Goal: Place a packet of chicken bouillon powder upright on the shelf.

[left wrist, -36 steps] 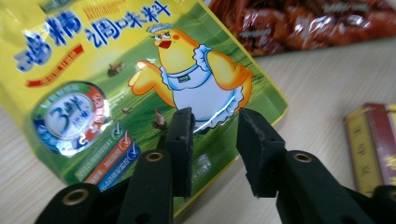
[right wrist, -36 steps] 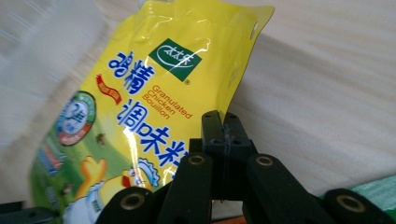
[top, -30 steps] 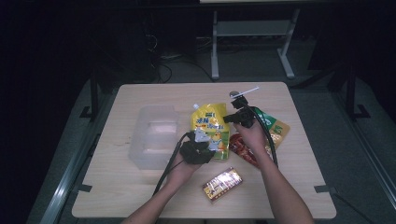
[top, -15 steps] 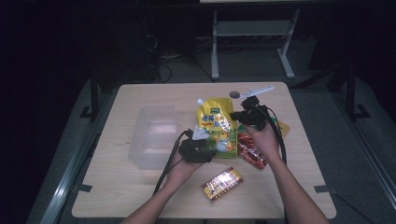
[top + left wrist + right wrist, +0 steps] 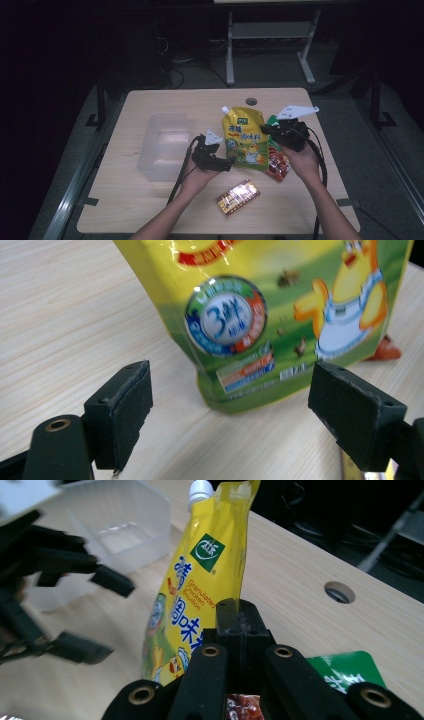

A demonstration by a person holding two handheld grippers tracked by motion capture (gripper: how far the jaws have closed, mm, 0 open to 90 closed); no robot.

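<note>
On the wooden table (image 5: 150, 210) lie one yellow spouted chicken-seasoning pouch (image 5: 245, 137), one red snack packet (image 5: 278, 162), one green packet (image 5: 347, 672), one gold foil-wrapped bar (image 5: 239, 196) and one clear plastic tub (image 5: 164, 145), while the left gripper (image 5: 231, 161), held low beside the yellow pouch's bottom corner, has just been opening its jaws, now wide with nothing between them, and the right gripper (image 5: 264, 129), raised above the packets, keeps its jaws fully closed, empty.

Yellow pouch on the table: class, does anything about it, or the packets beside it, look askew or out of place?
The yellow pouch lies flat, overlapping the red packet and green packet. Nothing looks spilled or torn. The clear tub stands empty beside it.
</note>
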